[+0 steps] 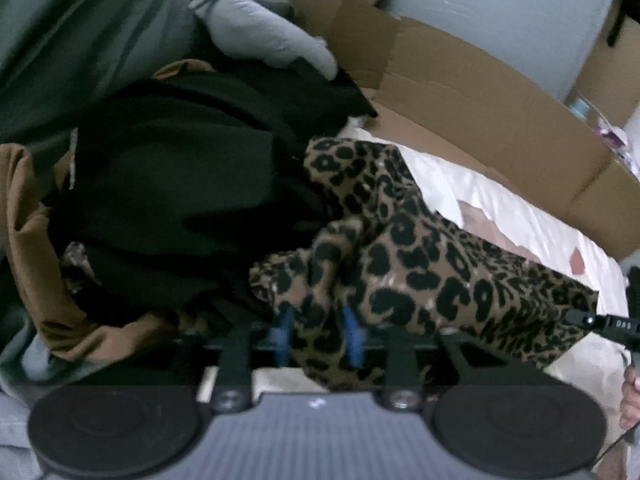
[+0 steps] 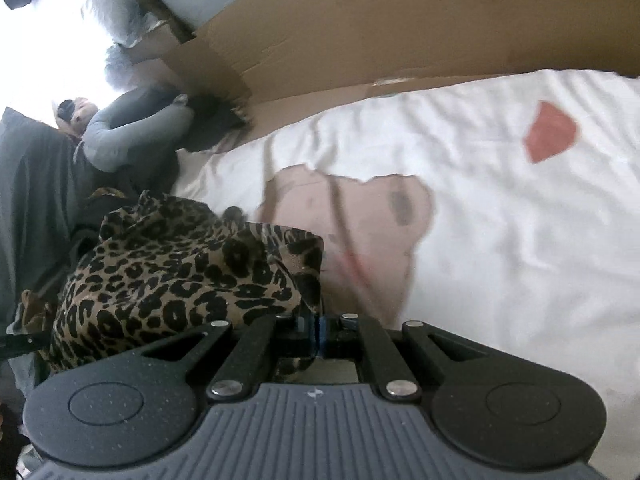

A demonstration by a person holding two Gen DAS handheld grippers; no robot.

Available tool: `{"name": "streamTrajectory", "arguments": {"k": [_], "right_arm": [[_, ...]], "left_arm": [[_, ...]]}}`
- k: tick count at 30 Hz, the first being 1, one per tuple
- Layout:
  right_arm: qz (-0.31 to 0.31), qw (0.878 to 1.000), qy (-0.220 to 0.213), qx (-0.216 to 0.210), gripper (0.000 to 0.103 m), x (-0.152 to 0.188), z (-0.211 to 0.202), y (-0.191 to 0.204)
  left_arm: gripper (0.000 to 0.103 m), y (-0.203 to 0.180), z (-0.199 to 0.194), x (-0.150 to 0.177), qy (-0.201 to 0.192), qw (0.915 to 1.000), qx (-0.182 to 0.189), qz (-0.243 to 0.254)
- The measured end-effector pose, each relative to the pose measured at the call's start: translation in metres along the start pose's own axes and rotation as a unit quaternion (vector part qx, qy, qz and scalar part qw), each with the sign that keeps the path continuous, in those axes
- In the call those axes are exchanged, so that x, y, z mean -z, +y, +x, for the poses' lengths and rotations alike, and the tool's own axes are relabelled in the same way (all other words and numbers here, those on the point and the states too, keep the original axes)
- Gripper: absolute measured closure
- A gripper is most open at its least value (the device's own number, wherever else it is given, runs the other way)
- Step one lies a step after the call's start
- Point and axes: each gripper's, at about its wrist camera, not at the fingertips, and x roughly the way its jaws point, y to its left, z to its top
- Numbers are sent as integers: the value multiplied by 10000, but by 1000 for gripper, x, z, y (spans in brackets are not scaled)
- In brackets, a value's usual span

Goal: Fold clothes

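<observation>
Leopard-print garment [image 1: 420, 264], thin woven or knit fabric, limp and light by the look of it, bunched and draped between both claws above a white bedsheet [image 2: 500, 208]; it sags in loose folds, so it should handle soft and floppy, no stiffness, likely to slide if pinched shallow. Best hold is probably at a hem or corner edge, which is where both claws seem to have it now. Behind it a pile of clothes [image 1: 180, 168]: black fabric, a tan-brown piece, grey knit sleeve on top (matte, heavier-looking). Large cardboard box [image 1: 500, 120] flattened along the far side, stiff, corrugated edge. Sheet is wrinkled cotton-like with pinkish and red printed patches. Left claw [image 1: 318, 334] clenched on a fold of the leopard cloth, blue pads pressing either side. Right claw [image 2: 320, 332] pinched nearly closed on another edge of the same garment. Whether it is being spread or mid-fold is not settled here.
</observation>
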Motion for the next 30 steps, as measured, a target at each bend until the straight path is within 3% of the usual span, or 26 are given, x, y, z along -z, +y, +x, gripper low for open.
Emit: {"name": "streamTrajectory", "arguments": {"k": [5, 9, 21, 30], "right_arm": [[161, 9991, -278, 275, 103, -6, -30, -22], [314, 9974, -428, 478, 103, -11, -47, -40], [870, 9854, -745, 1256, 103, -5, -111, -94], [1194, 9744, -796, 1729, 103, 17, -156, -119]], "left_arm": [[48, -8, 3, 1, -48, 9999, 111, 33], [42, -14, 9, 0, -59, 9997, 247, 63], [39, -26, 27, 5, 8, 9994, 347, -34], [32, -42, 68, 22, 378, 9979, 520, -26]]}}
